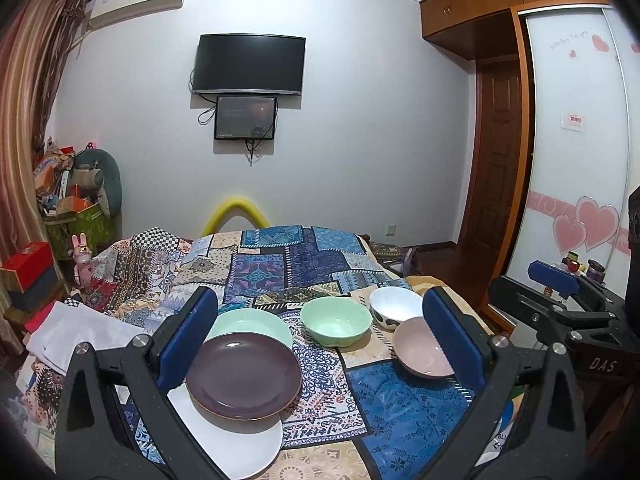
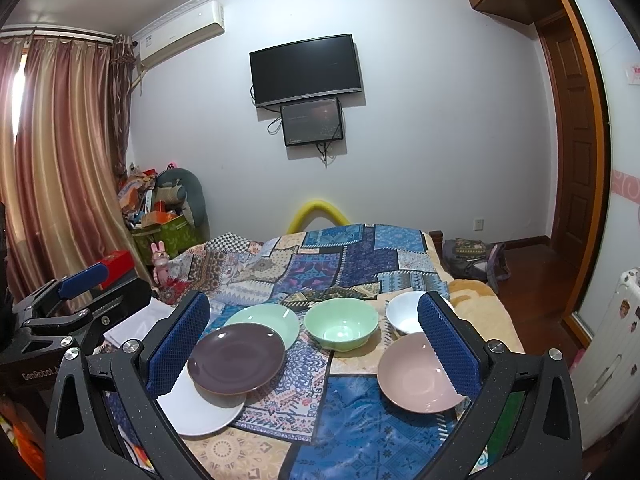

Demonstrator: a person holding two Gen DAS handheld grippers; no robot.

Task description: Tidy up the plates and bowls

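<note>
Nothing is sorted yet: both my left gripper (image 1: 320, 336) and right gripper (image 2: 314, 340) hover with jaws apart and empty above the bed (image 2: 360, 432). 3 plates overlap left; 3 bowls sit right. Next, I judge, nest the pink bowl (image 2: 416, 376) into the green bowl (image 2: 341, 328).

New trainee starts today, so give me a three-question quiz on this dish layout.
1. True or false: the dark purple plate overlaps the white plate.
2. How many bowls are on the patchwork cloth?
3. Which dish lies nearest the right gripper? A) green bowl B) pink bowl C) white bowl

Key: 1 true. 2 three: green, pink, white. 3 B. Both the right and the left gripper are open and empty.
</note>
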